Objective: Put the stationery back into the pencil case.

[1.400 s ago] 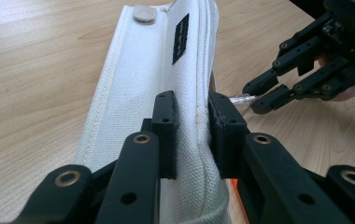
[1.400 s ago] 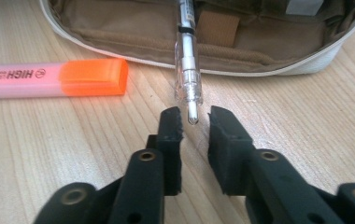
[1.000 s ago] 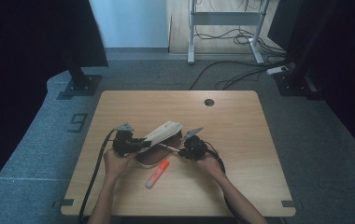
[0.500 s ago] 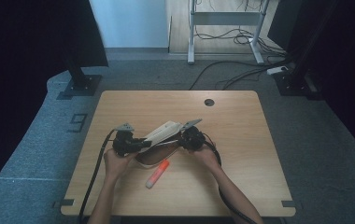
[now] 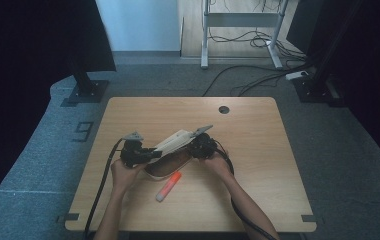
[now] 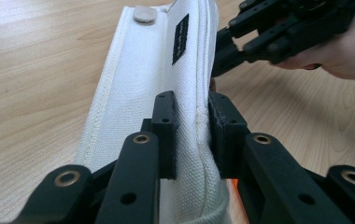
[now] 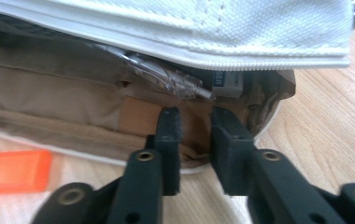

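Note:
A white pencil pouch (image 5: 174,142) with a brown lining lies open at the table's middle, its top flap lifted. My left gripper (image 5: 150,154) is shut on the flap's zip edge (image 6: 193,126), the white cloth (image 6: 138,70) pinched between its jaws. My right gripper (image 5: 193,148) is at the pouch's other end. Its jaws reach over the lower rim into the brown inside (image 7: 194,128), close together with lining bunched between them. A clear-wrapped item (image 7: 166,74) and a small labelled block (image 7: 227,79) lie inside. An orange stick (image 5: 168,186) rests on the table in front of the pouch.
The wooden table (image 5: 258,150) has a round cable hole (image 5: 223,109) at the back. Black cables trail from both grippers toward the front edge. The orange stick (image 7: 12,170) lies just left of my right gripper's jaws.
My right gripper has shifted slightly left and away from the person, closer into the pouch's end. The left gripper and the orange stick have stayed put.

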